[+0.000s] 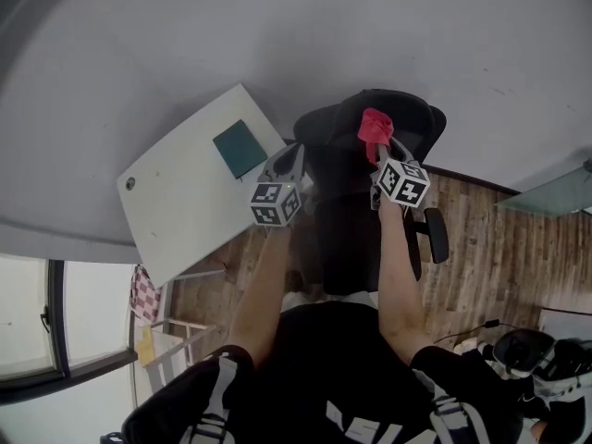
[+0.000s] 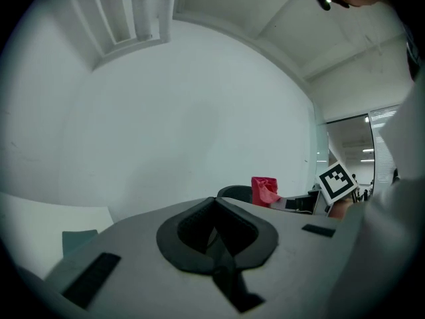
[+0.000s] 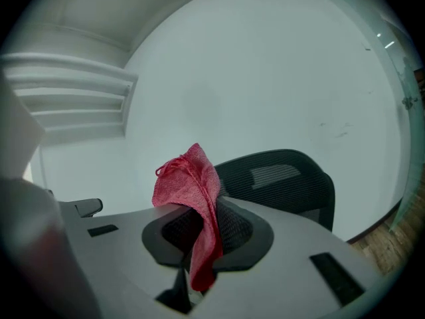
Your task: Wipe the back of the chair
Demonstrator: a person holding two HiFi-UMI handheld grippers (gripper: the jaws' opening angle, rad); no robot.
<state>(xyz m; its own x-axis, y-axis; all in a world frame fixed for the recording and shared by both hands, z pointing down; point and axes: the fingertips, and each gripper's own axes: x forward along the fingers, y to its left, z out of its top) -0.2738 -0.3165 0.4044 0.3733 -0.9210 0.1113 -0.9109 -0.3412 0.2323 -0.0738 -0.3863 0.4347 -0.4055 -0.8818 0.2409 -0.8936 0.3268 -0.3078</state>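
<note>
The right gripper (image 3: pixel 211 205) is clamping a red cloth (image 3: pixel 188 186), the mesh chair back (image 3: pixel 285 181) standing just ahead of it. The left gripper (image 2: pixel 214 203) is holding its jaws together, empty

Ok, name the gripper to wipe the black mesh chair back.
Right: the right gripper is shut on the red woven cloth, facing the black mesh chair back; the left gripper holds nothing.

Plain white wall (image 1: pixel 277 26) across the upper frame, wooden plank floor (image 1: pixel 499 239) at right, white desk (image 1: pixel 176 211) left of centre bearing a teal pad (image 1: pixel 240 148), window (image 1: pixel 37 313) at lower left.
</note>
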